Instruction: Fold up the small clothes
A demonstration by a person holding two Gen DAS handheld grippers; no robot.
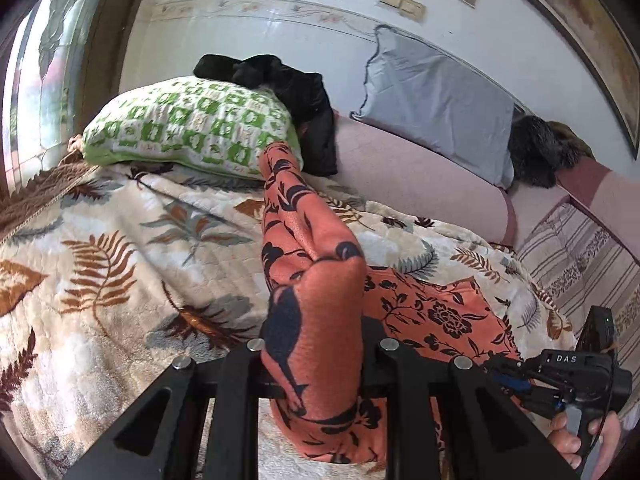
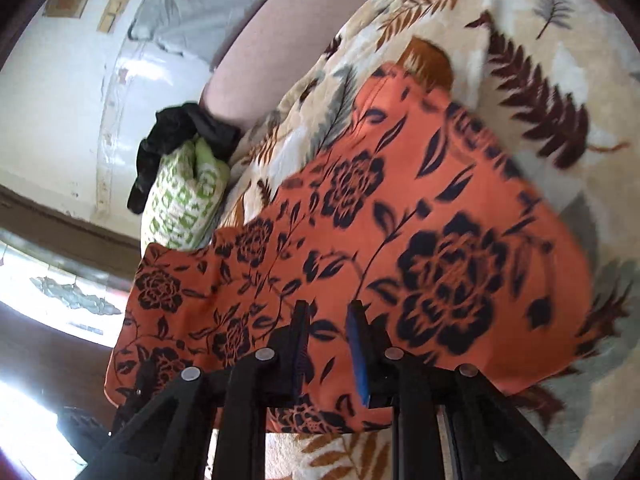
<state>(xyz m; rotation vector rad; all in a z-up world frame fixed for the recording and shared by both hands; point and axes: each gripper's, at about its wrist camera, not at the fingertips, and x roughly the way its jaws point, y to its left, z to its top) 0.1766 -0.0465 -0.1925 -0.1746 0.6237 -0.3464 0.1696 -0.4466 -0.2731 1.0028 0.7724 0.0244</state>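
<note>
The orange floral-print cloth garment point(image 1: 432, 312) lies on the leaf-patterned quilted bedspread point(image 1: 120, 248), lower right; the green-and-white patterned pillow point(image 1: 192, 128) sits behind, upper left.

white "DAS" on the right gripper point(image 1: 516, 376)

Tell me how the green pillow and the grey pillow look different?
The green pillow has a green and white pattern; the grey pillow is plain. The green pillow lies flat on the leafy blanket, while the grey pillow leans upright against the wall. A black garment lies draped on the green pillow; nothing lies on the grey one. Both sit along the far side of the bed.
</note>
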